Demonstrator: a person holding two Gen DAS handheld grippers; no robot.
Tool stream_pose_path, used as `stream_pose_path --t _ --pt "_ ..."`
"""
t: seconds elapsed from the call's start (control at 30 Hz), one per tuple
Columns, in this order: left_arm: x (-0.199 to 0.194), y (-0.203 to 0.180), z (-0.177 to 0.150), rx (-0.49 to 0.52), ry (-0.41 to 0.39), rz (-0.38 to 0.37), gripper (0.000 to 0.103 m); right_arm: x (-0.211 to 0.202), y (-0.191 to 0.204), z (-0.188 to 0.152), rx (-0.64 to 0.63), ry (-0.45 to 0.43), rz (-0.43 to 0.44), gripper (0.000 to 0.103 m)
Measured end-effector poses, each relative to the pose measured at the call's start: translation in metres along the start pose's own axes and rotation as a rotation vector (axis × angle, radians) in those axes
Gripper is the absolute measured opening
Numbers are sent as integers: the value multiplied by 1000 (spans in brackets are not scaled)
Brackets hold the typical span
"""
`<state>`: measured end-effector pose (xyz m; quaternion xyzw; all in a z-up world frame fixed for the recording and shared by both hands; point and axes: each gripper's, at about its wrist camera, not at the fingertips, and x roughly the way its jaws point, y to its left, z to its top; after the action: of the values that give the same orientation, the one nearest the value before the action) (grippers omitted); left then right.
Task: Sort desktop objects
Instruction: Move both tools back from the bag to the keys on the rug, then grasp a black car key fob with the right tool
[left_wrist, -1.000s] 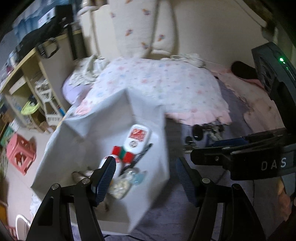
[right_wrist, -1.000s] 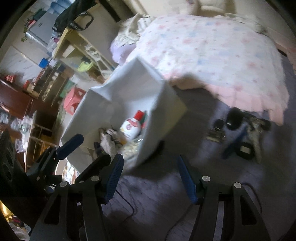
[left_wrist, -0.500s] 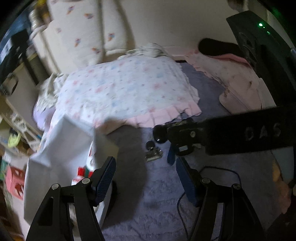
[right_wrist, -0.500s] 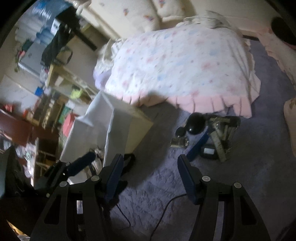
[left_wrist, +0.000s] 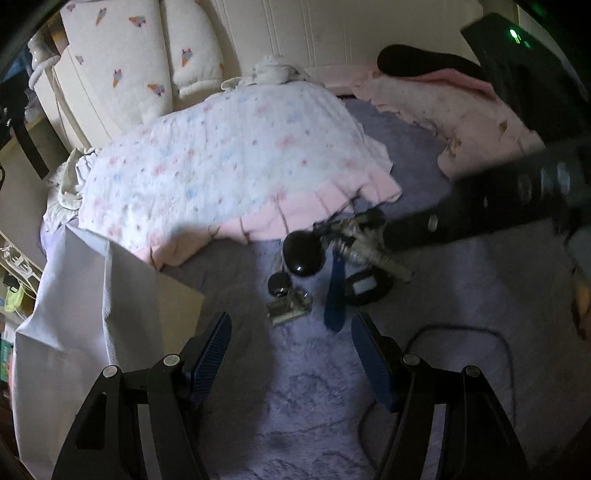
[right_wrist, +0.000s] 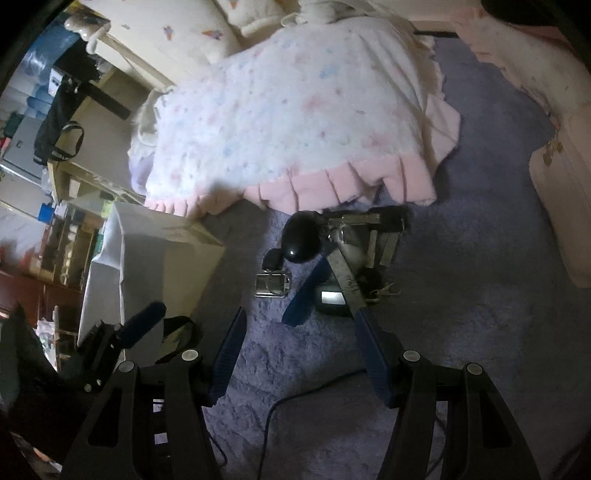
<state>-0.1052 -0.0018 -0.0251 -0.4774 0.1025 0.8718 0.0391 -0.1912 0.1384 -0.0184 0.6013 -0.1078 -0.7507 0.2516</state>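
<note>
Big floral quilt (right_wrist: 295, 110) with a pink ruffled edge filling the 12 o'clock half of the right wrist view, draped over a lilac fuzzy rug (right_wrist: 461, 314). Same quilt (left_wrist: 221, 166) at 11 to 12 in the left wrist view, same rug (left_wrist: 295, 387) below it. White bag-lined box (right_wrist: 155, 266) off at 9 o'clock, opening facing up; contents hidden from here. Also in the left view (left_wrist: 92, 314) at 8 to 9.

Pile of small stuff sitting on the rug dead centre, just below the ruffle:
- glossy black rounded thing, looks like a mouse (right_wrist: 300, 240), (left_wrist: 303, 254), biggest of the bunch, at the pile's 10 o'clock
- flat blue strip (right_wrist: 306, 291), (left_wrist: 335, 295), long and narrow, lying diagonal, touching the mouse end
- steel ruler (right_wrist: 345, 280) crossing beside the blue strip, markings too blurry to read
- black device with a pale screen (right_wrist: 332, 298), (left_wrist: 365, 286) tucked under the ruler
- shiny metal binder clip (right_wrist: 271, 285), (left_wrist: 290, 306) at the pile's 7 o'clock, with a small black round piece (right_wrist: 272, 260) just above it
- more clutter at 2 o'clock of the pile, too dim to name

Right tool (right_wrist: 299, 354) released, blue pads spread wide, nothing between them, hovering at 6 o'clock just short of the pile. Left tool (left_wrist: 291, 354) also released and empty, same spot in its own view. Black cable (right_wrist: 295, 398) snaking over the rug between the right tool's fingers.
</note>
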Motion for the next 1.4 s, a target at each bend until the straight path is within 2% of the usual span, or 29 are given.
stream_pose_path --t 0.2,0.5,0.63,0.77,1.07,1.4 --pt "-7 10 -4 31 -22 43 65 4 5 4 -2 -3 8 61" --pt "-14 32 -5 13 -24 82 65 12 4 6 -3 -14 6 61" --pt "-8 38 -6 -24 -4 53 65 14 3 7 0 -9 0 61" --pt "-3 33 -8 -18 1 21 65 19 4 8 1 -5 -2 61" --pt "5 34 -10 -20 18 38 65 31 8 11 -6 8 4 61" --pt "8 46 -13 -18 5 20 65 40 3 15 22 18 -2 61"
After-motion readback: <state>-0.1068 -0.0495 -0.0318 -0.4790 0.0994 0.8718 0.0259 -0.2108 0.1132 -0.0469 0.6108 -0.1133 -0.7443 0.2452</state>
